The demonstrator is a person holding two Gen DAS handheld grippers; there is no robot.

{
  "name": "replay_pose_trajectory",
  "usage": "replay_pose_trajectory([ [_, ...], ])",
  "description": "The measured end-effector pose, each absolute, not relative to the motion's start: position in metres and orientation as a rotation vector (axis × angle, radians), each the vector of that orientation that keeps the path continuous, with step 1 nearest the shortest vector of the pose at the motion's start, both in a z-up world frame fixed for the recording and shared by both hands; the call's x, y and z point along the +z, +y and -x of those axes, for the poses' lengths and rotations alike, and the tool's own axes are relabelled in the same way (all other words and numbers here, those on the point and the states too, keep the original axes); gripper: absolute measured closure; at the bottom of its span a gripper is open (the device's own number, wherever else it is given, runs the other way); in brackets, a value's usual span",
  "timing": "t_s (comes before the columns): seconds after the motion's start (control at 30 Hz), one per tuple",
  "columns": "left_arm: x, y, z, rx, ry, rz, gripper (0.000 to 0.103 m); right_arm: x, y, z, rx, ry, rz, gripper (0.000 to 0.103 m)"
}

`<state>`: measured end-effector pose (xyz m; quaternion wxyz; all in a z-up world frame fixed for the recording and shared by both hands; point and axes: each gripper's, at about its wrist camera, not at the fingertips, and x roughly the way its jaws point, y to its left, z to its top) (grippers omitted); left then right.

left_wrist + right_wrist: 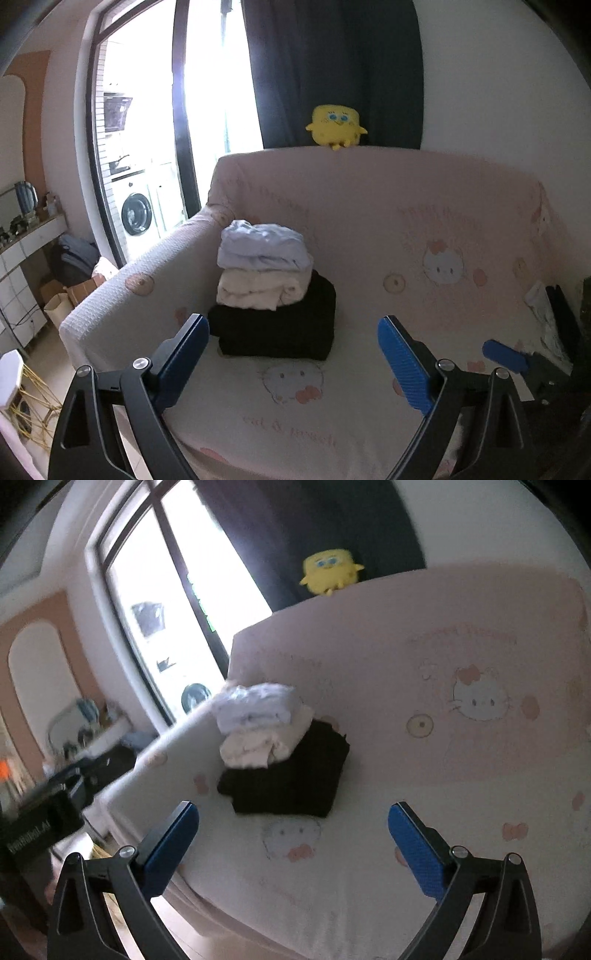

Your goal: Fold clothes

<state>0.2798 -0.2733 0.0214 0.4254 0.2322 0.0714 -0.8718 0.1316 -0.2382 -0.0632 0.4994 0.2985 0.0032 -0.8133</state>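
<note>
The left gripper (293,332) and right gripper (293,819) are both standing wide apart, gripping nothing, above the pink sofa cover (424,236). Ahead, 3 folded garments are sitting stacked by the armrest (122,291): pale blue (264,245) on cream (255,290) on black (284,328).

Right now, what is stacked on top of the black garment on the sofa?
A cream folded garment lies on the black garment, a pale blue one on top. Anything between the layers is hidden.

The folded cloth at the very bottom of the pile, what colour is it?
Black, clearest in the left wrist view.
</note>
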Motion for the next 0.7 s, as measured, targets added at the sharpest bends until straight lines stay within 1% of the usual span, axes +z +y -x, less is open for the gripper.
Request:
replay_pose_trajectory([
  [0.1, 0.019, -0.264, -0.277, -2.165, 0.132, -0.606, 0.010, -0.061, -0.241, -0.142, -1.981, 0.106, -0.689, 0.001],
  [0.23, 0.015, -0.256, -0.279, -2.161, 0.116, -0.620, 0.010, -0.058, -0.242, -0.150, -1.946, 0.115, -0.686, 0.001],
  [0.57, 0.013, -0.258, -0.295, -2.166, 0.190, -0.625, 0.010, -0.060, -0.246, -0.158, -1.937, 0.198, -0.721, 0.001],
  [0.7, 0.017, -0.252, -0.299, -2.179, 0.162, -0.609, 0.010, -0.060, -0.244, -0.160, -1.949, 0.210, -0.730, 0.001],
])
